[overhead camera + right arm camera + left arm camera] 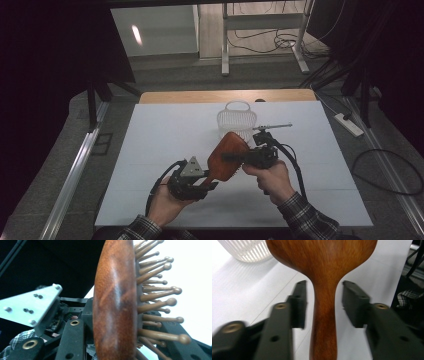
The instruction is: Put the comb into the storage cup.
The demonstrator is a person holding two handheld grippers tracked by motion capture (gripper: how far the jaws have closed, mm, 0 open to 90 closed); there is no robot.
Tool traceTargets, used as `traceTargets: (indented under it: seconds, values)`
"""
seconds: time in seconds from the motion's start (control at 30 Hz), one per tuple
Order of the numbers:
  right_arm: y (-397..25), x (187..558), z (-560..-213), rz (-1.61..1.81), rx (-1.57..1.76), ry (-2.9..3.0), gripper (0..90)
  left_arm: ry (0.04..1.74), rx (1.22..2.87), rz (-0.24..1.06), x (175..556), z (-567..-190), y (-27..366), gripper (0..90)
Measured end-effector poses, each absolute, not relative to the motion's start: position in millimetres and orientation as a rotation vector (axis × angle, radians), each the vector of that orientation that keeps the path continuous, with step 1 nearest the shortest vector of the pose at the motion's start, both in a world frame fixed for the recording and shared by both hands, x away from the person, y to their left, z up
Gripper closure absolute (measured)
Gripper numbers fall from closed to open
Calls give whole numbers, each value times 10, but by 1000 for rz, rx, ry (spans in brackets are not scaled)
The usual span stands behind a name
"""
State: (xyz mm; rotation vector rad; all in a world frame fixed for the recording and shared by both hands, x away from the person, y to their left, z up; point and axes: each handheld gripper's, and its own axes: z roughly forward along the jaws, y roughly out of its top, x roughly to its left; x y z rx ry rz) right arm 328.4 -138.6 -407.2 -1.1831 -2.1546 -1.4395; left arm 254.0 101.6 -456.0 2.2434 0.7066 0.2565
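Observation:
A brown wooden hairbrush (227, 155) hangs above the white table, its smooth back up and its pegs down. My right gripper (231, 158) is shut on the brush's head; in the right gripper view the head (113, 302) stands edge-on between the jaws, and its wooden pegs (160, 295) point right. My left gripper (209, 184) is at the handle end. In the left gripper view the handle (324, 315) runs between the fingers (298, 302) with a gap on each side, so the left gripper (324, 290) is open.
A white slatted basket (237, 120) with a loop handle stands just behind the brush, and its corner (247, 250) appears in the left gripper view. A thin metal rod (274, 126) lies to its right. The white table (165, 140) has bare room to the left and right.

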Motion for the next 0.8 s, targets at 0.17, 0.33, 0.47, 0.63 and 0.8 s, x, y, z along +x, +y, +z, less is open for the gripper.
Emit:
traceTargets:
  seconds: [0.17,0.33,0.47,0.63,0.8]
  values:
    - [-1398,3284,-4049,-1450,-1184,-2167,572,725,2243,230,2565,-4568,1031,451]
    - [-1423,3295,-4048,-1457,-1194,-2159,570,762,2217,187,2607,-4573,1095,352]
    - [-1442,3306,-4044,-1468,-1200,-2155,569,787,2190,174,2618,-4557,1152,257]
    - [-1462,3317,-4036,-1471,-1214,-2153,569,826,2175,119,2654,-4579,1234,156]
    - [-1478,3330,-4027,-1472,-1214,-2162,569,833,2170,110,2653,-4574,1301,117]
